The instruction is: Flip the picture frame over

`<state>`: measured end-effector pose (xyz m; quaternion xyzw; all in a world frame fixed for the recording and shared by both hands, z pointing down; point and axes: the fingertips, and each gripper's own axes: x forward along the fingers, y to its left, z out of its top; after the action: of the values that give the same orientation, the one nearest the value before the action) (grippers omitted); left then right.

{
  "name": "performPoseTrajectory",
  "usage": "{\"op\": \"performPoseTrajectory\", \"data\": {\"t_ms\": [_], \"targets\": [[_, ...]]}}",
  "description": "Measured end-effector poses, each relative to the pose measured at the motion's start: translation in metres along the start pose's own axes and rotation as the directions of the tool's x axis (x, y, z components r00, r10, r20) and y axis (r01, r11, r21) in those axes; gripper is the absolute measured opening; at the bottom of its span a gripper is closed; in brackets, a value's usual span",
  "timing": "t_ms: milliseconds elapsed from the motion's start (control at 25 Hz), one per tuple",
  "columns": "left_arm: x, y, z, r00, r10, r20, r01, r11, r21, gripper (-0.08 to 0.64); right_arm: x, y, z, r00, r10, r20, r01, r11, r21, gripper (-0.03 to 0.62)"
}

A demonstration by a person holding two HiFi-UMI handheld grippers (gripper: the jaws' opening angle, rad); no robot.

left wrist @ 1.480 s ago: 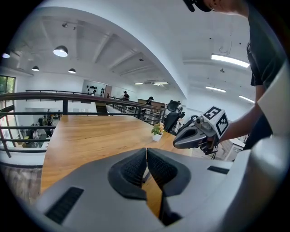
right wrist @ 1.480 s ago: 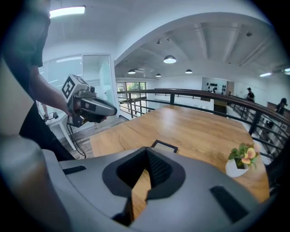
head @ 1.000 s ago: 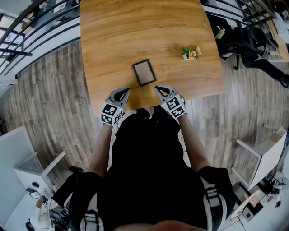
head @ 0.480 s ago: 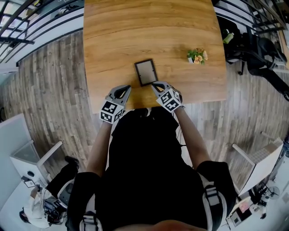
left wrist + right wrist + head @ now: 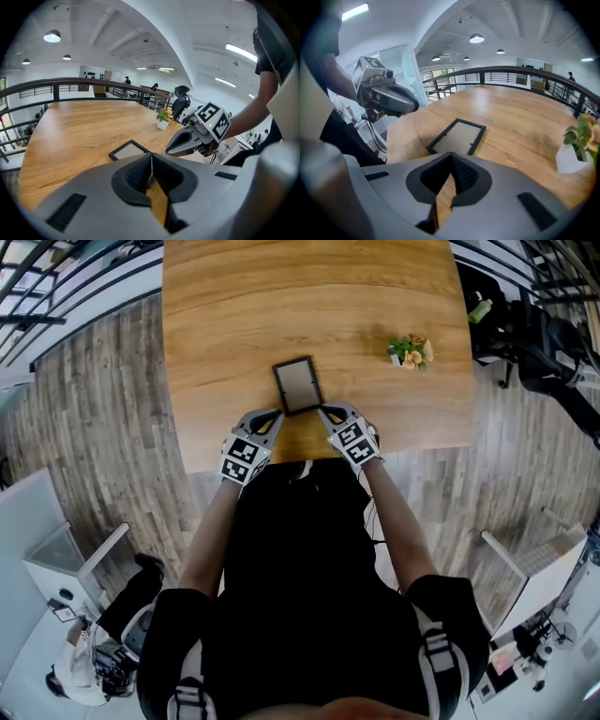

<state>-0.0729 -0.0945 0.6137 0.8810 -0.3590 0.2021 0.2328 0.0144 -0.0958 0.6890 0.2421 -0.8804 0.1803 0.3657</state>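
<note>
Picture frame (image 5: 297, 385) is lying flat on the wooden table (image 5: 225, 306) in the head view, near the front edge, with a potted plant (image 5: 410, 350) sitting well apart to its right. Left gripper (image 5: 277, 414) and right gripper (image 5: 322, 410) are pointing at the frame's near corners; whether they touch it is unclear. Left gripper view: the jaws are pressing together on nothing, the frame (image 5: 127, 150) is lying just ahead, and the right gripper (image 5: 169, 151) is hovering beside it. Right gripper view: the jaws are also pressing together, empty, and the frame (image 5: 458, 137) is lying just ahead.
</note>
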Motion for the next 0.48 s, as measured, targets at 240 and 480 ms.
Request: {"op": "performPoseTrajectory", "data": {"t_ms": [240, 480], "targets": [[0.019, -0.008, -0.012, 0.999, -0.02, -0.035, 0.019, 0.999, -0.038, 0.023, 0.009, -0.014, -0.009, 0.999, -0.031, -0.025, 0.033, 0.996, 0.085, 0.067], [0.021, -0.018, -0.02, 0.998, -0.032, -0.046, 0.029, 0.998, -0.055, 0.023, 0.035, -0.036, -0.013, 0.986, -0.133, -0.098, 0.149, 0.973, 0.176, 0.115]]}}
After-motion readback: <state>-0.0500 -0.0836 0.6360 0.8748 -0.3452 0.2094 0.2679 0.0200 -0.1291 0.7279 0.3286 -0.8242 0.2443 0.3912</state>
